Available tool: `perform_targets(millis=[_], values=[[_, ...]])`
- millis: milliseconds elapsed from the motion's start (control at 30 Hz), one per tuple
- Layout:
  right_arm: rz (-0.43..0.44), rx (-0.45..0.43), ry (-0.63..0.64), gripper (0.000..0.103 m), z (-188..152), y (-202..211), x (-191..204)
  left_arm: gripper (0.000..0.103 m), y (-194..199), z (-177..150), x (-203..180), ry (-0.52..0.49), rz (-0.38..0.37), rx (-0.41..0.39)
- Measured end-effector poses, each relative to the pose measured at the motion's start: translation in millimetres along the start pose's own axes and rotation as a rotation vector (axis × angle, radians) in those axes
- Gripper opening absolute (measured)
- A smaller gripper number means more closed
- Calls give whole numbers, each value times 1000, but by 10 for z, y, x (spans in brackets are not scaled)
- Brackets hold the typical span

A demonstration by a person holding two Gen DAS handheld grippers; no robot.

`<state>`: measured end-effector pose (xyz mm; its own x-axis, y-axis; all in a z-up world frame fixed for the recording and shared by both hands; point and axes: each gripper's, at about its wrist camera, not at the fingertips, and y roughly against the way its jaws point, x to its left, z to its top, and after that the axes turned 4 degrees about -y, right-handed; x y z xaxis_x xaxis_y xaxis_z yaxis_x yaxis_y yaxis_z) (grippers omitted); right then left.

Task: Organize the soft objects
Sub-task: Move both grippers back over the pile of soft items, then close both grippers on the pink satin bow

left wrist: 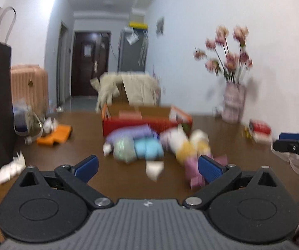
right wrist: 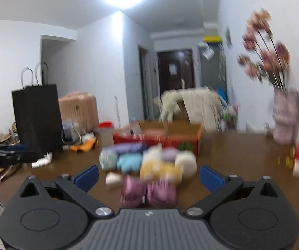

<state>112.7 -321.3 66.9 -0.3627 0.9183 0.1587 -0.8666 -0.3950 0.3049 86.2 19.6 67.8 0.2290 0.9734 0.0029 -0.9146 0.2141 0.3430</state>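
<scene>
While both claws hang spread and empty | left claw (left wrist: 147, 167), right claw (right wrist: 148, 177) | soft bundles (right wrist: 149, 164) heaped on tabletop (right wrist: 243, 162) at 12 o'clock, just before red box (right wrist: 159, 138) | sorting seemingly not begun

Left gripper (left wrist: 147, 166) and right gripper (right wrist: 148, 176), side by side, tilted slightly downward, jaws spread wide, nothing between them.
</scene>
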Motion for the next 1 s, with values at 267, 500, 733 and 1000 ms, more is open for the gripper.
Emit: perform_targets(millis=[267, 500, 733, 1000], values=[[-71, 38, -8, 103, -253, -72, -16, 103, -250, -74, -184, -36, -32, 32], [-44, 103, -137, 85, -269, -597, -284, 91, -902, -67, -480, 31, -108, 112], [13, 161, -187, 59, -154, -1329, -475, 65, -1637, -105, -702, 60, -151, 204], [78, 285, -285, 30, -347, -1862, -641, 24, -1952, -234, -618, 123, -205, 306]])
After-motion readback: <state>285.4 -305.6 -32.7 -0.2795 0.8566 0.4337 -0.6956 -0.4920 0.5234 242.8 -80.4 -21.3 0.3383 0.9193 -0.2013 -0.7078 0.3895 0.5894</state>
